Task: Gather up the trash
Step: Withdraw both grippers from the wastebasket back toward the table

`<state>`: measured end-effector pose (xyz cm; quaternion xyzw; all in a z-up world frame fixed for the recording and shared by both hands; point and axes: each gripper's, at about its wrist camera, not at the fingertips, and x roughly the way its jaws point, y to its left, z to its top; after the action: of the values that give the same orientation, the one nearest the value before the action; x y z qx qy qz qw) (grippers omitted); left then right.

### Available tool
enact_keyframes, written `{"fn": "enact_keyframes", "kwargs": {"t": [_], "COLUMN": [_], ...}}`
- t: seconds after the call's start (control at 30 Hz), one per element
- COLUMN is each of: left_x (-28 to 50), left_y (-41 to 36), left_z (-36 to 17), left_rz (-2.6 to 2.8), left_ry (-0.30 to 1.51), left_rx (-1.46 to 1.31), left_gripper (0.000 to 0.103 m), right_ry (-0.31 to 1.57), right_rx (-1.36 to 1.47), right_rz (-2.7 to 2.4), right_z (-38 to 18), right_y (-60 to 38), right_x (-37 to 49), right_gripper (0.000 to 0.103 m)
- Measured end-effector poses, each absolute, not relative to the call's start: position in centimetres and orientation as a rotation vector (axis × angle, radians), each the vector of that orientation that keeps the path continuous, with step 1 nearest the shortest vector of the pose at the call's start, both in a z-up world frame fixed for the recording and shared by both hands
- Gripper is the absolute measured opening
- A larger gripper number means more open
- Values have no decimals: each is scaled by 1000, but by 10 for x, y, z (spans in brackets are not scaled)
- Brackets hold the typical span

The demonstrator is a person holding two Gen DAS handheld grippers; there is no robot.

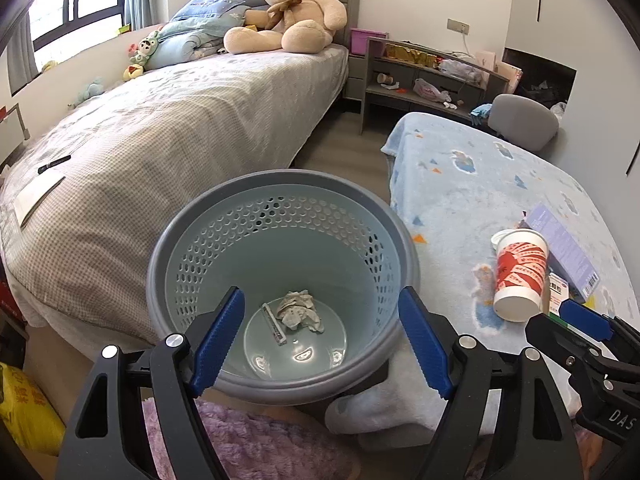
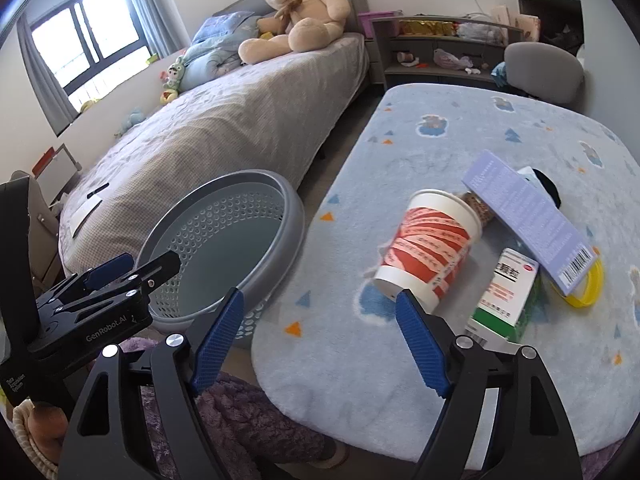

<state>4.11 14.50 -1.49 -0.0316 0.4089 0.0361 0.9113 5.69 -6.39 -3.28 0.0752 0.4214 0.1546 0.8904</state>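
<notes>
A grey-blue perforated waste basket (image 1: 192,256) stands on the floor between the bed and a low table; it also shows in the right wrist view (image 2: 280,200). A crumpled paper (image 1: 298,312) and a small wrapper (image 1: 274,326) lie in its bottom. My left gripper (image 1: 320,340) is open and empty above the basket's near rim. On the table lie a red-and-white paper cup (image 2: 432,248) on its side, a green-and-white medicine box (image 2: 506,296), a purple box (image 2: 528,224) and a yellow band (image 2: 592,288). My right gripper (image 2: 320,340) is open and empty just short of the cup.
The table is covered by a light blue blanket (image 2: 460,140). A bed (image 1: 160,132) with a large teddy bear (image 1: 292,8) lies to the left. A grey shelf unit (image 1: 420,76) and a chair (image 1: 520,120) stand behind the table. A yellow bag (image 1: 24,400) sits at lower left.
</notes>
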Motion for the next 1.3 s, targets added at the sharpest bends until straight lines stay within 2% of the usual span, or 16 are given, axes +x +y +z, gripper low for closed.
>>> {"fn": "enact_keyframes", "kwargs": {"t": [0.53,1.3], "left_x": [37,34], "left_y": [69,40], "left_z": [-15,-8], "left_rz": [-53,-72], "left_ry": [860,864], "left_rx": [-20,17], "left_gripper": [76,76], "right_ry": [863,858], "right_rx": [223,296], "right_rz": [164,148], "right_z": [-38,-47], "right_y": [-144,-179], "right_x": [25,26], "right_gripper": [77,77]}}
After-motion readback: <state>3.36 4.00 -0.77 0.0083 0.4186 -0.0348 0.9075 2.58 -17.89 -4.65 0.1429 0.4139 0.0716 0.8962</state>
